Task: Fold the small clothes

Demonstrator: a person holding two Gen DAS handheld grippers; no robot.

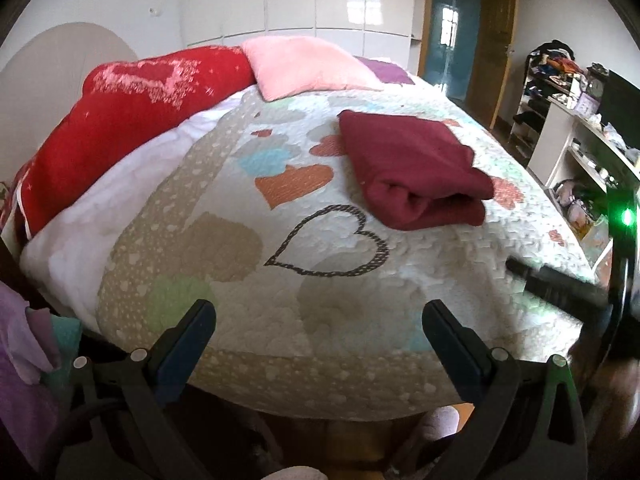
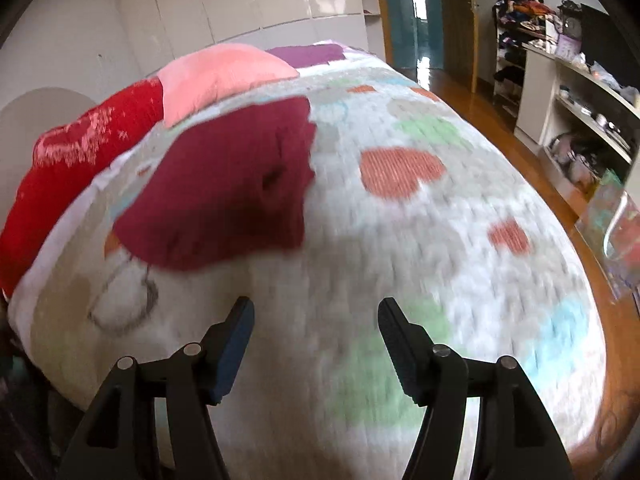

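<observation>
On the bed, left wrist view:
Garment: maroon cloth (image 1: 416, 172) lies folded on the quilt (image 1: 280, 208), right of the black heart outline (image 1: 328, 242).
Left claw (image 1: 319, 320): jaws wide apart, holding nothing, over the bed's near edge.
Pillows: red (image 1: 120, 120), pink (image 1: 304, 66).

Right wrist view (blurred):
Garment: cloth (image 2: 224, 184) ahead-left on the quilt (image 2: 440, 240).
Right claw (image 2: 316, 316): spread, holding nothing.

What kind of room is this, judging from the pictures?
Most likely a bedroom in a home: a bed with a heart-patterned quilt, a pink pillow at its head, and a folded dark red garment lying on the quilt.
</observation>
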